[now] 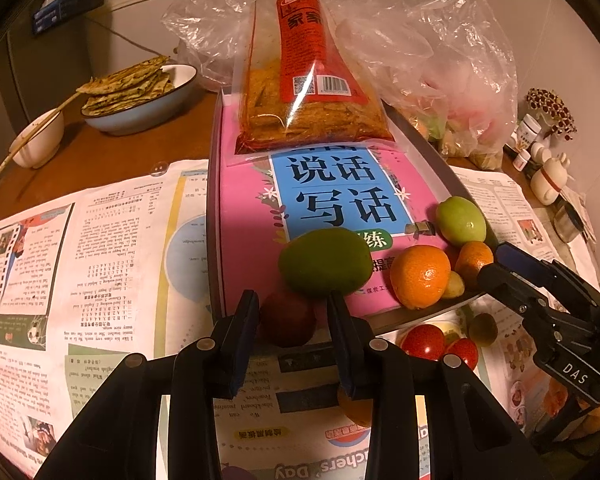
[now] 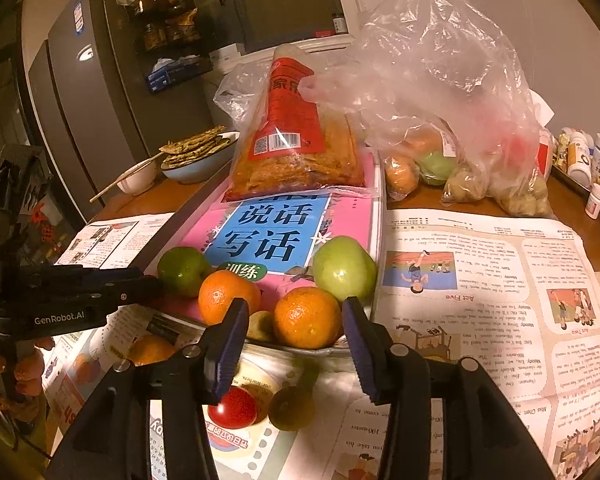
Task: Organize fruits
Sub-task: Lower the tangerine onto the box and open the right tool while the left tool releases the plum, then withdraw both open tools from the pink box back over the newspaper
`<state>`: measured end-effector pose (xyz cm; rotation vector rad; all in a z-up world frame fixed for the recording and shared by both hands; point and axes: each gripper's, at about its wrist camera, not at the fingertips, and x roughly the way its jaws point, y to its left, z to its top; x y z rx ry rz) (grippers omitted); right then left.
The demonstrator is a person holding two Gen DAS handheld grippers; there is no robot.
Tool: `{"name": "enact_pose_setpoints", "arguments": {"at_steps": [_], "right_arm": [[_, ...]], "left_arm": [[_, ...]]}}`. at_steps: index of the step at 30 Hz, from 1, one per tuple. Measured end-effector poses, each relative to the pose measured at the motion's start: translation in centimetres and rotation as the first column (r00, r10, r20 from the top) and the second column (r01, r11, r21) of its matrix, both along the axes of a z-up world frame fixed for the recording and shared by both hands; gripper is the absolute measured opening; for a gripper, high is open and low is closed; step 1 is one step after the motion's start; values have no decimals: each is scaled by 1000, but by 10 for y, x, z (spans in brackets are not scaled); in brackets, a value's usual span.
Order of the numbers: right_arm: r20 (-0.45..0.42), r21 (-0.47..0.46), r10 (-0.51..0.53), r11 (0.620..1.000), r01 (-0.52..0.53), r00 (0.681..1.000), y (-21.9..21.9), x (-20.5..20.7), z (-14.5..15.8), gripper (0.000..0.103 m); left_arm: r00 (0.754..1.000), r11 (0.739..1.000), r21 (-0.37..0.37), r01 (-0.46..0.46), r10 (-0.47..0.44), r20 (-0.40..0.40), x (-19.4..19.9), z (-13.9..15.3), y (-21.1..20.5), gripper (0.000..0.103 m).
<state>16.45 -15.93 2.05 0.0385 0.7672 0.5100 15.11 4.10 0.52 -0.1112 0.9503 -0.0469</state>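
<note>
Loading fruit onto the tray: gripping a dark red fruit at its near edge in the narrow left claw, straddling a trayed orange with the slack right claw; next, probably releasing and withdrawing both.

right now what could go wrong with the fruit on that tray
1. The left tool pinches a dark red fruit right under the green fruit; lifting may nudge it off the pink book.
2. The right tool stands open around an orange at the tray edge; a bump could roll it off.
</note>
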Motion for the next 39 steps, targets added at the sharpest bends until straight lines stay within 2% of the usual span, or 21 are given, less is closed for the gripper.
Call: {"name": "enact_pose_setpoints", "arguments": {"at_steps": [6,9,13,17,27,39], "right_arm": [[8,10,-19,1000,19,1000,-7,-1,5,52],[14,7,-34,999,34,999,-10,-1,7,58],[14,15,-52,999,52,999,-17,-1,8,58],[14,23,-73,997,73,997,-25,0,9,59],[28,22,-97,995,96,995,-35,-5,13,70],[36,4,-88,996,88,995,-33,-11,15,71]], "left_arm": [[1000,1000,-4,5,-5,1,-2,1,-1,40],[1000,1000,-8,9,-9,2,-3,2,-2,43],[1000,1000,-8,11,-11,6,-4,3,-4,44],[1000,1000,-10,16,-16,9,-6,4,-5,51],[1000,1000,-18,17,-17,27,-12,12,-8,58],[998,999,-11,38,-37,54,-20,23,-16,68]]}}
